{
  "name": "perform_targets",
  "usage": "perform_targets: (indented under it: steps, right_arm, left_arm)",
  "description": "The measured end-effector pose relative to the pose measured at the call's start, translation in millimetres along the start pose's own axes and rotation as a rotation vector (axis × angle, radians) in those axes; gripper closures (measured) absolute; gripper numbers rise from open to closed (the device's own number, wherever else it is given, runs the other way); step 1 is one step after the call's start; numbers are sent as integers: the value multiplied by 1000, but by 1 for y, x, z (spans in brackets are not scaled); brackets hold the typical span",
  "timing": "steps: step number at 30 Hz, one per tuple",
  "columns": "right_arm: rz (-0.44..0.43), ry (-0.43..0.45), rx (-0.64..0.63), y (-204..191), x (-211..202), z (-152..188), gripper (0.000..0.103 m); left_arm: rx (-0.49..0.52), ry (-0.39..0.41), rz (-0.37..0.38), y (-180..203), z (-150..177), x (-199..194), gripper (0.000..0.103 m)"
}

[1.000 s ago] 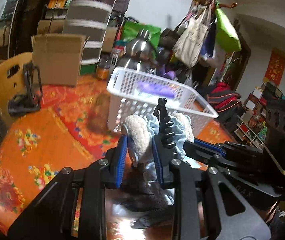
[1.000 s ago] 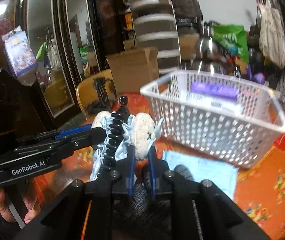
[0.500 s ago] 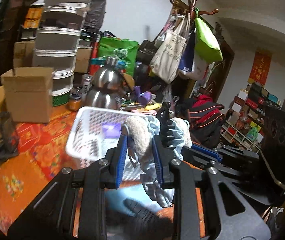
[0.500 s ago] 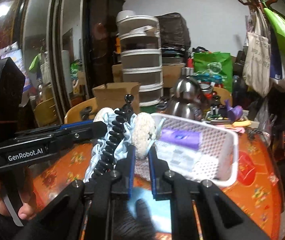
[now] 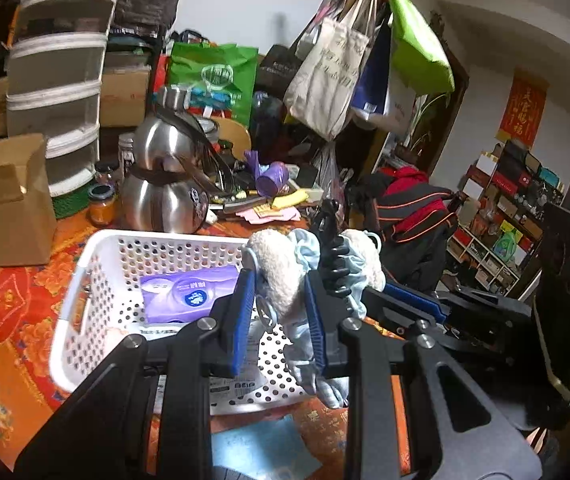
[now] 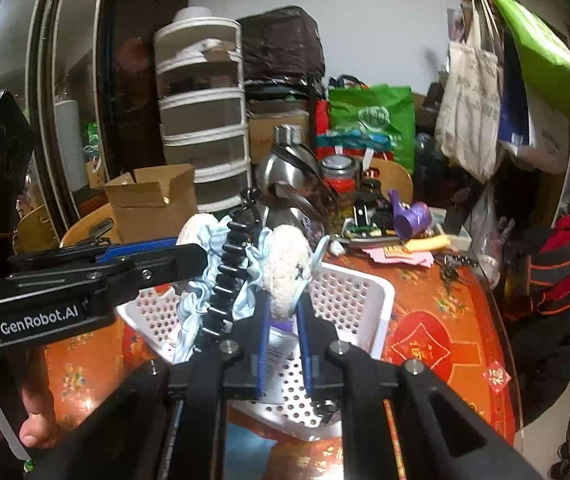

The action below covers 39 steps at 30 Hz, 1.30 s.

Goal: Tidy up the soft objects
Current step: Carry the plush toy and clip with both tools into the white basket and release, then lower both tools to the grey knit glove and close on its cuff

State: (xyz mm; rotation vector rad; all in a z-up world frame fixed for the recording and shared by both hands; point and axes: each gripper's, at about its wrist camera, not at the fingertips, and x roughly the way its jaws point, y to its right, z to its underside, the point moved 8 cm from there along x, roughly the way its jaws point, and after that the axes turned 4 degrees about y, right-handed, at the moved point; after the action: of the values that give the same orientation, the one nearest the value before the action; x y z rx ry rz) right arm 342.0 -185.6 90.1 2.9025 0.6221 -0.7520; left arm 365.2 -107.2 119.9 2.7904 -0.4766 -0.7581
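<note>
Cluttered room, orange patterned worktop [image 5: 17, 304] packed with kettles, boxes and bags. Since a second ago both tools have lifted and swung over, so the white basket [image 5: 85, 264] now sits right below them rather than off ahead, which I'd say means the drop is next. The fluffy bundle [image 5: 281, 268], cream fleece with pale blue fabric and a black ridged strap, hangs over the basket. The left tool [image 5: 279, 300] pinches one lobe, the right tool [image 6: 283, 320] pinches the other [image 6: 287, 276]. Hard to tell if it's one item or several.
</note>
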Motion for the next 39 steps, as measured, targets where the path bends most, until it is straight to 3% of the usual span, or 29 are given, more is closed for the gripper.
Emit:
perform_targets:
  steps: [9, 23, 25, 27, 28, 29, 30, 39]
  right_arm:
    - [18, -53, 15, 19, 41, 21, 92]
    - [-6, -98, 39, 27, 73, 44, 89]
    - [1, -80, 60, 30, 70, 44, 77]
    - [8, -59, 70, 33, 64, 44, 44]
    - [18, -44, 63, 33, 61, 43, 25]
    - [43, -29, 49, 34, 56, 42, 23]
    - [52, -20, 41, 34, 52, 41, 23]
    - [61, 12, 73, 30, 9, 42, 22]
  left_arm:
    - [-26, -82, -27, -16, 19, 64, 80]
    - [-37, -137, -67, -43, 46, 102, 75]
    - [-41, -128, -70, -47, 46, 99, 71]
    - [-43, -108, -88, -55, 43, 93, 44]
    - [-44, -100, -99, -58, 42, 89, 36]
    - [-46, -91, -110, -62, 40, 85, 25]
    - [-49, -73, -126, -68, 38, 78, 22]
    - [-44, -4, -208, -89, 44, 7, 21]
